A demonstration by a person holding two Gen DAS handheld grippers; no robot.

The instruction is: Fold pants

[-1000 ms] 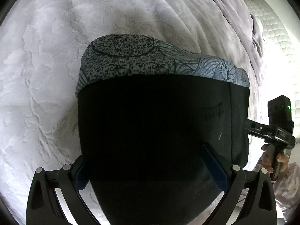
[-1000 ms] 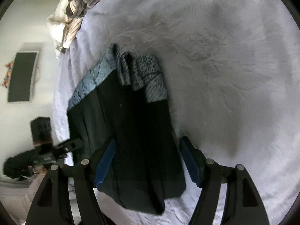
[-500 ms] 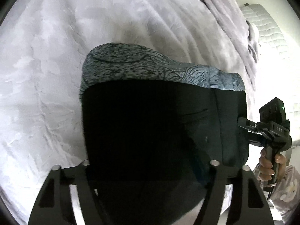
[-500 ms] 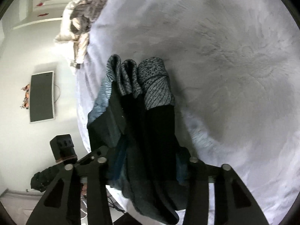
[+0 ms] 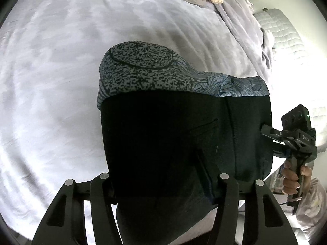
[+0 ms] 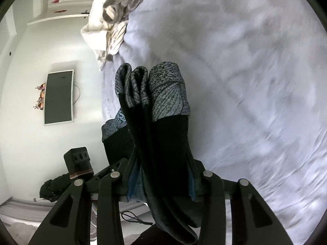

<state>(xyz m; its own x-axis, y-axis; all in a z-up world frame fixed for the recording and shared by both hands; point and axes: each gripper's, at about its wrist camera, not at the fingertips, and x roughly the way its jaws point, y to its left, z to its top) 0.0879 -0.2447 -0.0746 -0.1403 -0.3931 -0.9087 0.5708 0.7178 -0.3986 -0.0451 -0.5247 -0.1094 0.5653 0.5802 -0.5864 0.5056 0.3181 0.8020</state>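
Pants point(image 5: 163, 143) in both tongs point(image 5: 163, 185) point(image 6: 161, 183)

One pants point(image 5: 163, 138); two tools point(image 5: 163, 185) point(image 6: 161, 183); one TV point(image 6: 58, 97), probably.

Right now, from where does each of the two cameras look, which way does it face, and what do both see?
Left wrist: on the left claw, facing along it over the bed; shows the pants it grips, plus the right claw and hand.
Right wrist: on the right claw, facing along the bed toward a wall screen; shows bunched pants and the left claw.
Shared: pants, bed, each other's claw.
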